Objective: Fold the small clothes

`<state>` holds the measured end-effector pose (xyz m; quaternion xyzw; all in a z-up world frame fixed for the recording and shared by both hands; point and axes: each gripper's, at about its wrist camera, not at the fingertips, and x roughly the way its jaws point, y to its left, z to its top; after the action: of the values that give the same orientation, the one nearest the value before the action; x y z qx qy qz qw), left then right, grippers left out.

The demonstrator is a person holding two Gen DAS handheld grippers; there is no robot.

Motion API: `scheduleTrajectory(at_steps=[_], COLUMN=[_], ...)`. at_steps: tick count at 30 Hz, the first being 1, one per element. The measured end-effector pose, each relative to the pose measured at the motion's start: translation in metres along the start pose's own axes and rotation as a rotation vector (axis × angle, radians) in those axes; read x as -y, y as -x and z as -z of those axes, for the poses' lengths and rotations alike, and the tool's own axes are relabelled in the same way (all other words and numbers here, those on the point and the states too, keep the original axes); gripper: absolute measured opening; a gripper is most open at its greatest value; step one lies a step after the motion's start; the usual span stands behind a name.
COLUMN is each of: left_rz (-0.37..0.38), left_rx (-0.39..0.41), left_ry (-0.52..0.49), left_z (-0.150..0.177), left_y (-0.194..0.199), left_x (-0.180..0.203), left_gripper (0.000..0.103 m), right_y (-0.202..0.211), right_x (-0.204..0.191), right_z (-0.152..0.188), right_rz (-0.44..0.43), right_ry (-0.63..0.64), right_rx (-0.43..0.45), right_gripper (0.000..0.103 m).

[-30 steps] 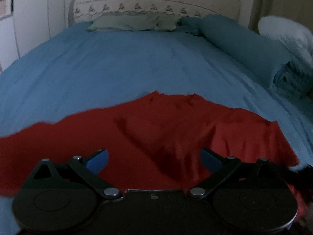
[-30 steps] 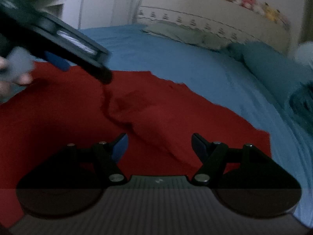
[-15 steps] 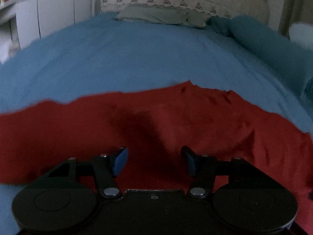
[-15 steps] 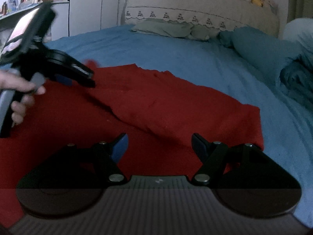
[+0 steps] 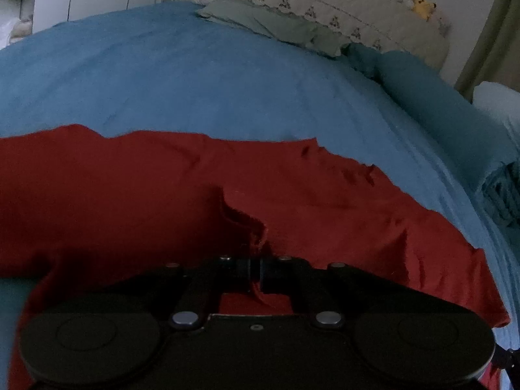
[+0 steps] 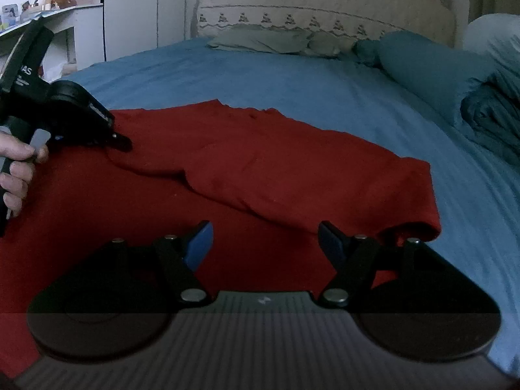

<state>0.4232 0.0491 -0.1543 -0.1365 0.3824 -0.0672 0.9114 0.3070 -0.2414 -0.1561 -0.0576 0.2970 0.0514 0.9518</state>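
A red garment [image 5: 130, 191] lies spread on the blue bed sheet [image 5: 195, 91]; it also shows in the right wrist view [image 6: 276, 169]. My left gripper [image 5: 256, 271] is shut on a raised edge of the red cloth near its middle. In the right wrist view the left gripper [image 6: 120, 143] sits at the far left, pinching a fold of the garment, with a hand on its handle. My right gripper [image 6: 265, 243] is open and empty, just above the garment's near part. A folded-over layer runs diagonally across the cloth.
Green pillows [image 6: 260, 39] and a teal bolster [image 6: 432, 61] lie at the head of the bed by the headboard [image 6: 325, 13]. Dark teal bedding [image 6: 494, 117] is piled at the right. A white cabinet [image 6: 130, 16] stands at the back left.
My left gripper has closed from open onto an edge of the red garment and moved left over it. The right gripper has stayed open and nearly still.
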Motion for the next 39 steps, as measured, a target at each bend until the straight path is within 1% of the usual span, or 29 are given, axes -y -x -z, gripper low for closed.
scheduleTrajectory(at_steps=[3,6,9,11,13,16,18,20,23,24,26,28,29,31,33,35,36,37,39], left_rz=[-0.003,-0.017,-0.063,-0.107,-0.141,-0.171,-0.202,-0.202,-0.195,-0.194,-0.189,-0.179,-0.176,-0.168,-0.154,-0.126,-0.108,-0.087,-0.063], left_rx=[0.035,0.112,0.203,0.242,0.236,0.184,0.167,0.146,0.142,0.143,0.147,0.151,0.158,0.15,0.137,0.13,0.131,0.134,0.134], left_ry=[-0.022,-0.061,-0.106,-0.131,-0.138,-0.111,-0.105,-0.089,-0.084,-0.086,-0.072,-0.048,-0.046,-0.08,-0.113,-0.123,-0.12,-0.12,-0.137], left_z=[-0.004,-0.015,-0.024,-0.024,-0.02,-0.008,0.002,0.01,0.014,0.015,0.01,0.009,0.009,0.01,0.01,0.006,0.004,0.002,-0.003], left_y=[0.01,0.031,0.057,0.064,0.064,0.053,0.044,0.038,0.035,0.036,0.041,0.05,0.056,0.066,0.073,0.078,0.079,0.078,0.07], left_x=[0.003,0.005,0.001,-0.006,-0.018,-0.037,-0.046,-0.054,-0.059,-0.059,-0.063,-0.068,-0.07,-0.07,-0.071,-0.071,-0.069,-0.066,-0.055], left_gripper=[0.004,0.004,0.004,0.004,0.004,0.004,0.004,0.004,0.005,0.01,0.019,0.059,0.063,0.064,0.064,0.064,0.065,0.067,0.071], right_y=[0.0,0.001,0.004,0.004,0.004,0.0,-0.002,-0.002,-0.003,-0.004,-0.01,-0.018,-0.024,-0.034,-0.032,-0.028,-0.025,-0.021,-0.021], right_x=[0.0,-0.002,-0.004,-0.005,-0.005,-0.003,-0.001,0.001,0.005,0.006,0.011,0.02,0.024,0.033,0.044,0.047,0.045,0.042,0.035], right_z=[-0.002,-0.003,-0.004,-0.003,-0.003,-0.001,0.0,-0.002,-0.008,-0.01,-0.013,-0.013,-0.01,-0.005,-0.001,-0.003,-0.006,-0.01,-0.019], right_rz=[0.003,0.004,0.005,0.004,0.005,0.01,0.02,0.025,0.041,0.046,0.056,0.04,0.021,0.029,0.006,0.03,0.055,0.055,0.026], right_ry=[-0.008,-0.005,0.0,0.0,-0.008,-0.028,-0.036,-0.042,-0.032,-0.03,-0.039,-0.066,-0.068,-0.035,-0.02,-0.017,-0.013,-0.009,-0.007], right_rx=[0.002,0.005,0.008,0.005,-0.002,-0.028,-0.045,-0.045,-0.027,-0.024,-0.015,-0.005,-0.016,-0.07,-0.076,-0.087,-0.081,-0.056,-0.011], right_gripper=[0.087,0.087,0.087,0.087,0.087,0.087,0.087,0.087,0.09,0.093,0.094,0.094,0.094,0.095,0.094,0.095,0.096,0.096,0.097])
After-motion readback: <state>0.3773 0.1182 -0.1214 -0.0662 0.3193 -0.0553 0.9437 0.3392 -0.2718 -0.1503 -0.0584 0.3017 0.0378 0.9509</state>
